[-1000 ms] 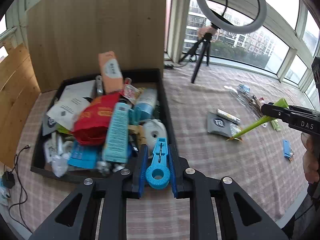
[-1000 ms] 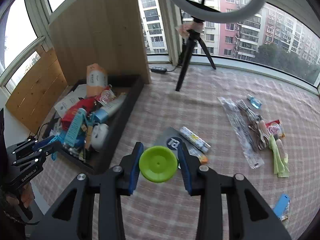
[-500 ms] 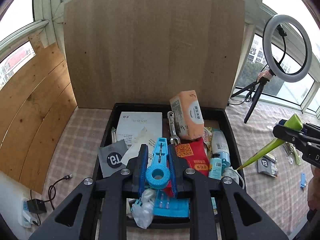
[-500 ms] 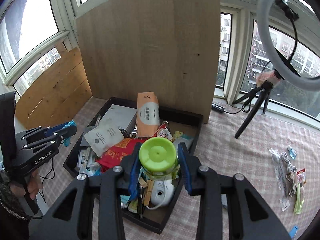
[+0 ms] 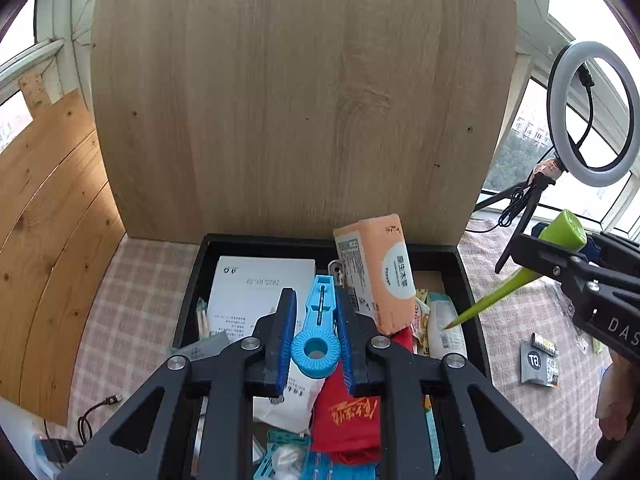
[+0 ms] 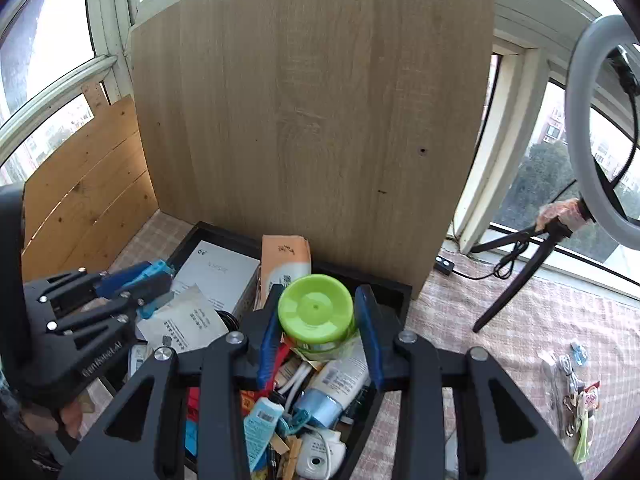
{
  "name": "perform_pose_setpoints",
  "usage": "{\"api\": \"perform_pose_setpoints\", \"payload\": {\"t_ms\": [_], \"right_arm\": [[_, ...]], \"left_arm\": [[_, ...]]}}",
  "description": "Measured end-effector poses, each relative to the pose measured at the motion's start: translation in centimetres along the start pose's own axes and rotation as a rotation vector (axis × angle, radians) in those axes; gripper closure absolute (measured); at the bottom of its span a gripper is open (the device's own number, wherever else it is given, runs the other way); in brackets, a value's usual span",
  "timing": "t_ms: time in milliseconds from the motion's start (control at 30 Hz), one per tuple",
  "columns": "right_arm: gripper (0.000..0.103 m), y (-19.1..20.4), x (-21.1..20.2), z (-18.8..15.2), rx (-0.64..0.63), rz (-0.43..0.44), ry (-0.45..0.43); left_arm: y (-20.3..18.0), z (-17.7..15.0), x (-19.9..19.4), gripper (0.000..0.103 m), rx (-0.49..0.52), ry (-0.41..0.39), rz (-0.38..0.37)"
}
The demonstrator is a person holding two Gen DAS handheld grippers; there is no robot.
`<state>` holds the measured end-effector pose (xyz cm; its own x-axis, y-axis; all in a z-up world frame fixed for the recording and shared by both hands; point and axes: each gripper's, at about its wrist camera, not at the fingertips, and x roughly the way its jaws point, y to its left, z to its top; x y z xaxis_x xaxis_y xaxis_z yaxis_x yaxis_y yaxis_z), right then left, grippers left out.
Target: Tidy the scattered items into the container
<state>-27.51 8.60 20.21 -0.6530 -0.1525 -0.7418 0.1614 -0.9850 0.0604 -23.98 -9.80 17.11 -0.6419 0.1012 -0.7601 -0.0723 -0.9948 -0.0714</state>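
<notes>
Hovering over black tray (image 5: pixel 192 280): left gripper (image 5: pixel 316 344) pinching blue clip (image 5: pixel 318 332), apparently plastic.

tray (image 5: pixel 472 300) front cut off, labels unreadable

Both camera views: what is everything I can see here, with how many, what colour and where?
Tray: one, black, on the checked cloth, piled with items.
Wooden board: one, light brown, upright behind the tray.
Tissue pack: one, orange, leaning at the tray's back.
White booklet: one, flat in the tray's back left.
Red pouch: one, in the tray's middle.
Ring light: one, white, on a black tripod at right.
Dark packet: one, on the cloth right of the tray.
Blue clip: one, held in the left hand-held gripper.
Green-capped tube: one, held in the right hand-held gripper.
</notes>
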Motion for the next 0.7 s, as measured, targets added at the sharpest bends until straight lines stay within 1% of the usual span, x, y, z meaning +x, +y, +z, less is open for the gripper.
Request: {"api": "perform_pose_setpoints", "payload": {"t_ms": [33, 67, 100, 133, 167, 233, 333, 400, 467, 600, 700], "right_arm": [[0.067, 0.3, 0.2, 0.3, -0.020, 0.029, 0.010], [0.062, 0.7, 0.4, 0.6, -0.039, 0.039, 0.025], [0.057, 1.1, 0.3, 0.7, -0.052, 0.038, 0.030], [0.044, 1.5, 0.1, 0.8, -0.063, 0.037, 0.020], [0.035, 1.7, -0.2, 0.9, -0.076, 0.037, 0.005], [0.035, 2.0, -0.7, 1.1, -0.080, 0.028, -0.014], [0.035, 1.6, -1.1, 1.3, -0.054, 0.041, -0.013], [0.035, 1.2, -1.4, 1.1, -0.046, 0.038, -0.015], [0.035, 0.7, -2.0, 0.9, -0.033, 0.036, -0.019], [0.035, -1.4, -3.9, -0.2, 0.010, 0.051, -0.025], [0.035, -3.9, -6.2, -1.8, 0.046, 0.036, -0.040]], "left_arm": [[0.0, 0.2, 0.1, 0.070, -0.006, 0.002, 0.008], [0.2, 0.3, 0.3, 0.058, -0.023, 0.007, 0.017], [0.4, 0.4, 0.2, 0.037, -0.045, 0.001, 0.010], [0.7, 0.4, 0.0, 0.031, -0.067, -0.013, 0.000], [1.0, 0.5, -0.2, 0.031, -0.083, -0.022, -0.002], [1.3, 0.6, -0.7, 0.032, -0.090, -0.031, 0.005], [1.6, 0.7, -1.3, 0.033, -0.093, -0.044, 0.014], [1.8, 0.6, -1.8, 0.033, -0.094, -0.042, 0.020], [2.0, 0.4, -2.7, 0.034, -0.092, -0.058, 0.032], [1.9, -0.2, -4.4, 0.036, -0.074, -0.063, 0.042], [1.2, -0.9, -5.7, 0.036, -0.064, -0.069, 0.055]]}}
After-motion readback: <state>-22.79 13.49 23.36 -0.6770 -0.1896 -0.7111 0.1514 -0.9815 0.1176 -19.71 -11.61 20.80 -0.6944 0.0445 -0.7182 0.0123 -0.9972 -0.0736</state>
